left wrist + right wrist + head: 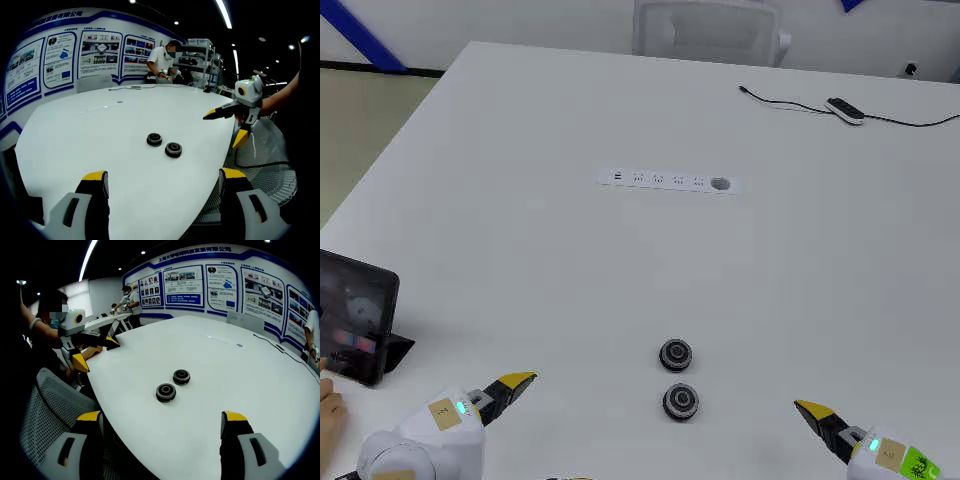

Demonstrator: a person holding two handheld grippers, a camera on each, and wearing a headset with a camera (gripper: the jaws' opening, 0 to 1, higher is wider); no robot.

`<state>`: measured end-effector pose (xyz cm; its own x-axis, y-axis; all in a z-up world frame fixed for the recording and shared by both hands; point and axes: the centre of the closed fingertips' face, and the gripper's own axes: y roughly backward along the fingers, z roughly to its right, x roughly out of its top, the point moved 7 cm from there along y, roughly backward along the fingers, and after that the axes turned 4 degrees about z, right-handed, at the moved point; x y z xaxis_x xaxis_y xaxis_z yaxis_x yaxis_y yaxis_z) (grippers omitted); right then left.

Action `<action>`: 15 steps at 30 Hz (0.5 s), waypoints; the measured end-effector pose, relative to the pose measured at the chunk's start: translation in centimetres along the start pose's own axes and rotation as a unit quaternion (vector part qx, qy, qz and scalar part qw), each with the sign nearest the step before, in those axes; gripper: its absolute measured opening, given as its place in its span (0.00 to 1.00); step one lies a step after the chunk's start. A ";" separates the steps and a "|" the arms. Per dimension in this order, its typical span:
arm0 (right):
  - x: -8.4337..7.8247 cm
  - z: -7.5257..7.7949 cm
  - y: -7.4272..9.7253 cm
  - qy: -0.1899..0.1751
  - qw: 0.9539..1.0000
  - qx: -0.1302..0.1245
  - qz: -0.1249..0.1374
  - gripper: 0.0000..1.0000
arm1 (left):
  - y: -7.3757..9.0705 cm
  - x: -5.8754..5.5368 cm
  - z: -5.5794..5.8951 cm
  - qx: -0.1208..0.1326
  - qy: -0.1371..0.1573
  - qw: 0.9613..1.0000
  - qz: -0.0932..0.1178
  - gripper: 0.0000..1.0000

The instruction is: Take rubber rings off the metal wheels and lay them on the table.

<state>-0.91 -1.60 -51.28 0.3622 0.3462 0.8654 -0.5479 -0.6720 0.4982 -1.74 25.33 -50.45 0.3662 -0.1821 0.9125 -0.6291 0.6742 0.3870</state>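
Two small metal wheels with black rubber rings lie flat on the white table point(570, 260), one point(675, 354) just behind the other point(680, 401). My left gripper point(535, 425) is low at the left, open, a hand's width from them. At the lower right my right gripper point(820, 415) points in toward them, also open. In the left gripper view the wheels point(154, 139) point(173, 149) lie ahead of the wide-spread jaws, with the right gripper point(240, 112) beyond. From the right gripper view both wheels point(166, 392) point(181, 376) sit ahead, the left gripper point(92, 347) behind them. Nothing is held.
A white power strip point(670, 181) lies mid-table. A tablet point(355, 315) stands on its cover at the left edge, a hand point(328, 400) beside it. A black cable with a small remote point(845, 108) runs at the far right. A chair point(705, 30) stands behind the table.
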 end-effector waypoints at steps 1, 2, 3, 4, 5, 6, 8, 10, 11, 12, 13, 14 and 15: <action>0.0 0.0 0.0 0.000 1.000 0.000 -0.001 0.99 | 0.0 0.0 0.0 0.000 0.000 1.000 0.001 0.94; 0.0 0.0 0.0 0.001 1.000 -0.002 0.000 0.99 | 0.0 0.0 -0.1 0.000 0.000 1.000 0.002 0.94; 0.0 0.1 0.0 0.001 1.000 -0.003 0.002 0.99 | 0.0 0.0 -0.1 0.002 0.001 1.000 0.001 0.93; 0.0 0.1 0.0 -0.001 1.000 -0.003 0.002 0.99 | 0.0 0.0 -0.1 0.002 0.001 1.000 0.002 0.94; 0.0 0.1 0.0 -0.001 1.000 -0.004 0.002 0.99 | 0.0 0.0 -0.1 0.003 0.002 1.000 0.002 0.94; 0.0 0.2 0.0 -0.001 1.000 -0.004 0.003 0.99 | 0.0 0.0 -0.1 0.002 0.002 1.000 0.002 0.93; 0.0 0.3 0.0 -0.002 1.000 -0.005 0.001 0.99 | 0.0 -0.1 -0.2 0.003 0.002 1.000 0.001 0.93; 0.0 0.3 0.0 -0.003 1.000 -0.005 0.001 0.99 | 0.0 -0.1 -0.2 0.002 0.003 1.000 -0.001 0.93; 0.0 0.4 0.0 -0.003 1.000 -0.005 0.001 0.99 | 0.0 -0.1 -0.2 0.003 0.003 1.000 0.001 0.93; 0.0 0.4 -0.1 -0.003 1.000 -0.005 0.001 0.99 | 0.0 -0.1 -0.3 0.004 0.003 1.000 0.001 0.93; 0.0 0.4 -0.1 -0.003 1.000 -0.005 0.001 0.99 | 0.0 -0.1 -0.3 0.004 0.005 1.000 0.000 0.93; 0.0 0.4 -0.1 -0.004 1.000 -0.005 0.002 0.99 | -0.1 -0.1 -0.3 0.005 0.005 1.000 0.000 0.93; 0.0 0.4 -0.1 -0.005 1.000 -0.004 0.000 0.99 | -0.1 -0.1 -0.3 0.006 0.005 1.000 -0.001 0.93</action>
<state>-0.53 -1.85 -51.36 0.3687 0.3397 0.8653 -0.5547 -0.6666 0.4980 -1.53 25.53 -50.65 0.3734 -0.1761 0.9108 -0.6366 0.6656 0.3896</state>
